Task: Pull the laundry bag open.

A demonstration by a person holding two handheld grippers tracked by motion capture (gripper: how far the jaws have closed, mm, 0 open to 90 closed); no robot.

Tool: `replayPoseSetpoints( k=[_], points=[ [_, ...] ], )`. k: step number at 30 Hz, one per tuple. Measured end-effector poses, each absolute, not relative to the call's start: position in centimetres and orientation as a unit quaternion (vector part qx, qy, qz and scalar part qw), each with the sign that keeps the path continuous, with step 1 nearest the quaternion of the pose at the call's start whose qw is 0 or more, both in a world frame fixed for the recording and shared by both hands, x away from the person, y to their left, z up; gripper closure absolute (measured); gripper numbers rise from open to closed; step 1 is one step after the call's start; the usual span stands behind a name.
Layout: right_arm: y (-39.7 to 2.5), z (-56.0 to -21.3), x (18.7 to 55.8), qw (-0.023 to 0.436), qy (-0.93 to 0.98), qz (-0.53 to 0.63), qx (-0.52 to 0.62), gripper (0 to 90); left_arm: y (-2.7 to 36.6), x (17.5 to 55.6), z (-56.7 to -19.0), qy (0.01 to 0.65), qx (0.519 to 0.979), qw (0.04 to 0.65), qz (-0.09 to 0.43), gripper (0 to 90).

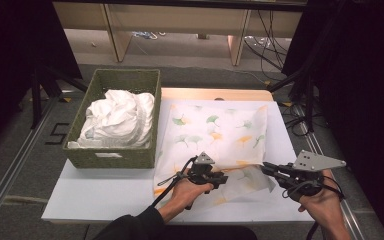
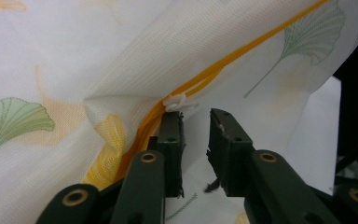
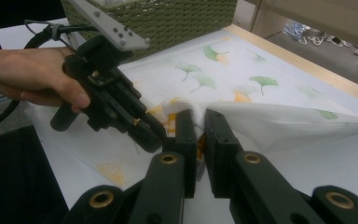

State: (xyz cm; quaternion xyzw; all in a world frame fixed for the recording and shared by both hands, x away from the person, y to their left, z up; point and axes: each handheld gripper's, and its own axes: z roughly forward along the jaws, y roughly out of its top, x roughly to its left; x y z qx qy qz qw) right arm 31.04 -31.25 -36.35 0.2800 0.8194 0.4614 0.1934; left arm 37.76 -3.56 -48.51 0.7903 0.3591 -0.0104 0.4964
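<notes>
The left gripper (image 2: 196, 135) is sitting with its jaws apart, a clear gap between them, right at the white zipper pull (image 2: 181, 102) on the orange zipper (image 2: 242, 55) of the pillowcase (image 1: 215, 135). The pull is resting at the tip of one jaw, but nothing is being pinched yet.

The right gripper (image 3: 196, 140) is pressing its jaws nearly together on a fold of the pillowcase's near edge, with a thin strip of fabric and orange zipper tape showing between them; it looks to be holding the cloth, and the left gripper (image 3: 154, 133) is meeting it at the same spot. In the high view both hands are working close together at the near edge of the cover, left gripper (image 1: 215, 177) and right gripper (image 1: 270, 170) just beside each other.

The pillowcase is lying spread flat on the white table (image 1: 105, 195), leaf print up, its near edge lifted slightly where the grippers are. A woven green basket (image 1: 115, 155) is standing at the left, touching the cover's side, with crumpled white cloth (image 1: 117, 117) piled inside.

Judging by this, the work is at an early stage: the cover is laid out and its edge is being steadied, but the pull is not yet grasped. Grasping it and drawing it along the zipper appear to be left; how far the zipper is open I cannot tell.
</notes>
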Motion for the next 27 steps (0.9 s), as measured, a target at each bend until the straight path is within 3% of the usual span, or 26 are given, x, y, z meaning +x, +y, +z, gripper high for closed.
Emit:
replayPoseSetpoints(
  k=[5, 12, 18, 21, 27],
  points=[
    [-31.3, -36.4, 31.1, 0.192, 0.821, 0.459, 0.281, 85.5, -3.3, 37.6, -48.4, 0.372, 0.789, 0.489, 0.015, 58.1],
    [-30.9, -36.4, 31.0, 0.190, 0.824, 0.461, 0.270, 85.5, -3.6, 37.8, -48.5, 0.359, 0.800, 0.475, 0.072, 64.9],
    [-30.8, -36.5, 31.0, 0.178, 0.825, 0.462, 0.272, 85.5, -3.9, 38.0, -48.4, 0.352, 0.796, 0.486, 0.077, 67.6],
    [-30.6, -36.6, 31.2, 0.185, 0.827, 0.463, 0.261, 85.5, -4.1, 38.0, -48.3, 0.331, 0.810, 0.472, 0.105, 68.5],
    [-30.4, -36.7, 31.1, 0.182, 0.828, 0.462, 0.261, 85.5, -4.4, 38.5, -48.5, 0.352, 0.788, 0.495, 0.103, 79.6]
  ],
)
